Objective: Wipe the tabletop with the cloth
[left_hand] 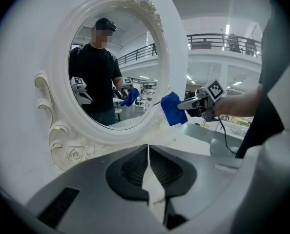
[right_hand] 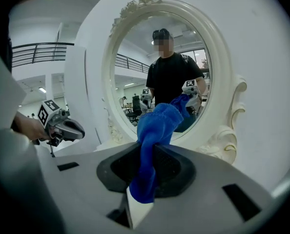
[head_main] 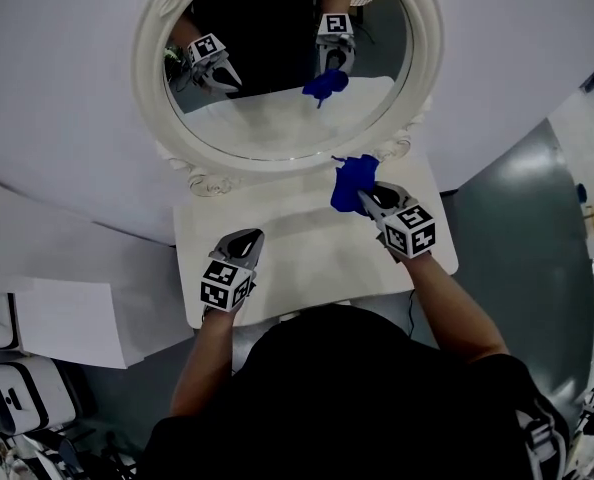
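Up at the back right of the white tabletop [head_main: 307, 258], the right gripper [head_main: 365, 196] has its jaws clamped on the blue cloth [head_main: 352, 180]. Its own view shows the fabric pinched between the two dark pads, with a bunched fold rising ahead of the tips and a shorter end hanging below them. The cloth sits just beside the lower right curve of the oval mirror [head_main: 277, 118], close to the carved white frame [head_main: 209, 180]. From the left gripper view it looks lifted a little off the surface rather than pressed flat on it, though whether its lowest corner touches is hard to tell.

The left gripper [head_main: 247, 238] hangs over the front left part of the tabletop, well apart from the cloth. Its jaws are drawn together with only a thin slit between them, and nothing sits in that slit — it carries nothing. It points toward the mirror.

Both forearms reach out from a black-shirted person at the bottom of the head view. The mirror stands upright at the back edge of the table against a pale wall, and its glass reflects both grippers and the blue cloth — the cloth's reflection lies near the right gripper's.
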`<move>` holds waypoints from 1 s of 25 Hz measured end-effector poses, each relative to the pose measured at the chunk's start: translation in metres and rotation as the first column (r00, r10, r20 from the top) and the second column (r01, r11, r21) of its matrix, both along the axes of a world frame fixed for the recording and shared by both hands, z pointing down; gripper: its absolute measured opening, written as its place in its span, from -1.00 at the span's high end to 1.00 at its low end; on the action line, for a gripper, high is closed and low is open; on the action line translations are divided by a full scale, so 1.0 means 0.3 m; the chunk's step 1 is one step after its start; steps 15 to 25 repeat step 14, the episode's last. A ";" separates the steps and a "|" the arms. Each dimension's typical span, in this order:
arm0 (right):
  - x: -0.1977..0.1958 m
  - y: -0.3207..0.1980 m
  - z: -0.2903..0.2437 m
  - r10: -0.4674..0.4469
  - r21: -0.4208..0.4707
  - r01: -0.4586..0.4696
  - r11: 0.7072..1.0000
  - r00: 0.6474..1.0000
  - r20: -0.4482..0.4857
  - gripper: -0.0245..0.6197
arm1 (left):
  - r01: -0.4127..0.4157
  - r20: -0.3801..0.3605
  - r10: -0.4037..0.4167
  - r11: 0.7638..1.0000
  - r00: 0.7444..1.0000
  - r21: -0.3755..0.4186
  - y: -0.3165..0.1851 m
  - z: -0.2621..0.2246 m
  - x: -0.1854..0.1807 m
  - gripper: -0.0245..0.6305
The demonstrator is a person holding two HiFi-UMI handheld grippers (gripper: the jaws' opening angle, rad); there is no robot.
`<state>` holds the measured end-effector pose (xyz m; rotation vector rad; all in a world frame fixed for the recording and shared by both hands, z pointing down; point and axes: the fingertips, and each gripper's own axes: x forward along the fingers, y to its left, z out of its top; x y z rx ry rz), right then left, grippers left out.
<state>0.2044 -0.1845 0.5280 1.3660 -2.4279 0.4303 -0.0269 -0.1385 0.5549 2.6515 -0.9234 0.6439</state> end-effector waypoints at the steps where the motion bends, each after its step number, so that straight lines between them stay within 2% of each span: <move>1: -0.006 0.008 -0.012 -0.003 0.008 0.003 1.000 1.000 0.001 0.74 | -0.002 0.000 0.002 1.000 1.000 -0.001 0.006 0.000 -0.001 0.86; 14: -0.072 0.117 -0.047 -0.013 0.038 0.013 0.999 1.000 0.017 0.74 | -0.018 -0.008 0.018 1.000 1.000 -0.003 0.063 0.005 -0.028 0.88; 25: -0.072 0.117 -0.047 -0.013 0.038 0.013 0.999 1.000 0.017 0.74 | -0.018 -0.008 0.018 1.000 1.000 -0.003 0.063 0.005 -0.028 0.88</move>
